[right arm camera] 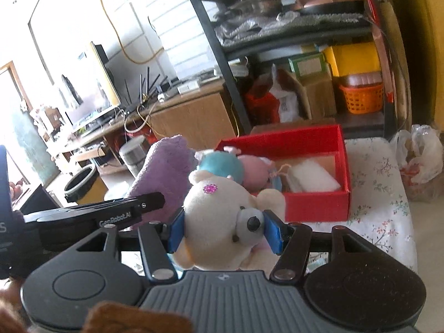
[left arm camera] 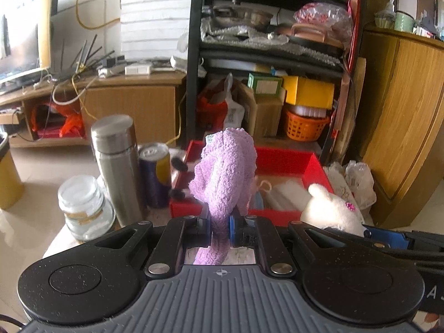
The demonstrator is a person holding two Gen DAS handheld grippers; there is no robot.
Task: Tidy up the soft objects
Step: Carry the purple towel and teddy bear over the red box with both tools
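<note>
Purple terry cloth [left arm camera: 224, 172] stands up from the left gripper [left arm camera: 219, 229], whose blue pads are closed tight on its lower part, with a tail of fabric hanging below them. Beyond it sits a red box [left arm camera: 316, 163] on the table. Only the left view shows the things left of the box: a steel flask [left arm camera: 116, 163], a blue and yellow can [left arm camera: 155, 173] touching the box wall, and a glass jar [left arm camera: 84, 206] nearest the camera. The white bear [left arm camera: 331, 208] appears here at the right edge, with the right gripper's blue pad just under it.

From the right wrist view, the right gripper [right arm camera: 223, 231] is partly closed, its blue pads [right arm camera: 176, 231] pressing both sides of the bear's [right arm camera: 219, 222] head, which has a pink flower [right arm camera: 210, 188] on it. This view looks down into the box [right arm camera: 316, 205], hidden by the cloth in the other: a teal plush [right arm camera: 222, 165] and a pink plush [right arm camera: 254, 170] lie at its left end, a white pad [right arm camera: 315, 179] at its right. The cloth [right arm camera: 163, 172] stands left of the bear, above the left gripper's black body.

A floral tablecloth [right arm camera: 383, 194] covers the table. A plastic bag [right arm camera: 419, 158] sits past its right edge. Behind are a black shelf [right arm camera: 277, 27] crowded with boxes and an orange basket [right arm camera: 360, 98], a low wooden cabinet [left arm camera: 133, 102] carrying a television [right arm camera: 88, 97], and a round bin [right arm camera: 82, 184] on the floor.
</note>
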